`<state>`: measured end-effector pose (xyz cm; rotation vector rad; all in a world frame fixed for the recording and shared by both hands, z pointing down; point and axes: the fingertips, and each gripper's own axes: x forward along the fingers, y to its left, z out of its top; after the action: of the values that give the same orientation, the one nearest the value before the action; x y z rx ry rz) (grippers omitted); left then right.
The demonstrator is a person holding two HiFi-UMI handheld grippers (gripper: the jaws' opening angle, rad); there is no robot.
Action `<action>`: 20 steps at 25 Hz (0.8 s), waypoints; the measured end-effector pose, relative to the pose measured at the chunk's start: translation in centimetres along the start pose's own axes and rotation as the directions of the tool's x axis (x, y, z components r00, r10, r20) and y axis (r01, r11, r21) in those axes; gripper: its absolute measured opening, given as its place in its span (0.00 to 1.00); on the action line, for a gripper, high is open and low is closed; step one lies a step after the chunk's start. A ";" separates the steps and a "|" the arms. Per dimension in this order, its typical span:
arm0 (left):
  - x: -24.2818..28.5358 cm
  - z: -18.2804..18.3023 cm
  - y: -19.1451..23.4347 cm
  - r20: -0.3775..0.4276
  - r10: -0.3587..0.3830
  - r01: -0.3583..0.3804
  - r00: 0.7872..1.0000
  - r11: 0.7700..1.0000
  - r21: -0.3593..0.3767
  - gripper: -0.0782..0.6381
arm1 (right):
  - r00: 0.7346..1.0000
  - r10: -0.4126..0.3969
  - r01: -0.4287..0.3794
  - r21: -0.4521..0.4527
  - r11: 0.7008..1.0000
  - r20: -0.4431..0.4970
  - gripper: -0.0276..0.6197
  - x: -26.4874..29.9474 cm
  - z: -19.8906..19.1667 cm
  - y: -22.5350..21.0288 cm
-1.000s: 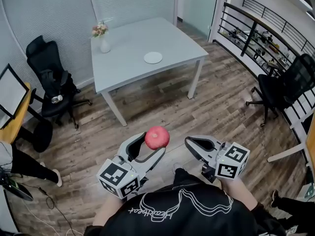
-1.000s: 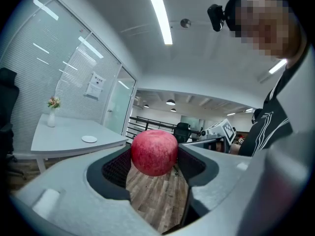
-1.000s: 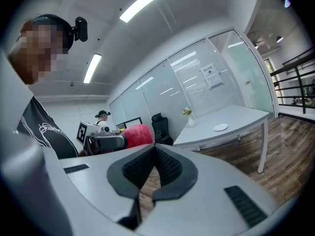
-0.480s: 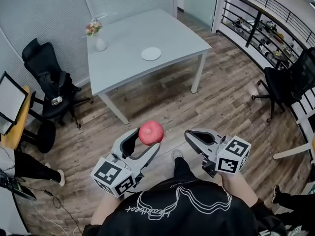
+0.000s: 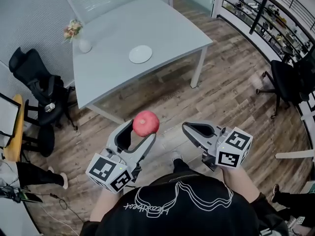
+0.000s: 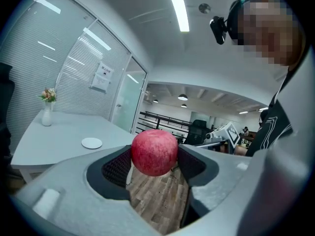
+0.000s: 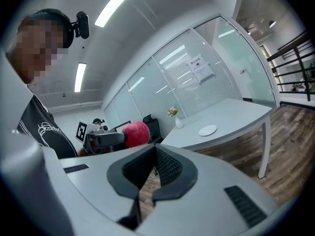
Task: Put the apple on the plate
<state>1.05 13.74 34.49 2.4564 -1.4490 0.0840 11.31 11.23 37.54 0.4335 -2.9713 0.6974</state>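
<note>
A red apple is clamped between the jaws of my left gripper, held in the air above the wooden floor. A small white plate lies on the grey table, well ahead of both grippers. My right gripper is shut with nothing between its jaws, level with the left one and to its right. The apple also shows at the left of the right gripper view.
A white vase with flowers stands on the table's far left corner. A black office chair sits left of the table, another chair at the right. A railing runs along the far right. The table legs stand ahead.
I have moved closer to the table; it and the plate now sit lower and larger in the head view. Both grippers keep their hold and spacing.
</note>
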 end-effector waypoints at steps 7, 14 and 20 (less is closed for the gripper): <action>8.1 1.5 3.1 -0.045 0.007 -0.007 0.999 1.000 0.007 0.53 | 0.999 0.028 -0.028 -0.015 0.999 -0.037 0.05 1.9 2.7 -7.2; 11.4 2.6 5.1 -0.047 0.012 -0.012 0.999 1.000 0.016 0.53 | 0.998 0.049 -0.050 -0.025 0.998 -0.044 0.05 4.0 4.5 -10.1; 12.9 3.0 9.1 -0.047 0.022 -0.021 0.999 1.000 0.015 0.53 | 0.998 0.045 -0.047 -0.024 0.999 -0.053 0.05 7.6 5.7 -12.2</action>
<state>-0.79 -2.14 36.05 2.4334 -1.4604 0.1557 7.55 -3.71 38.56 0.3406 -2.9459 0.6638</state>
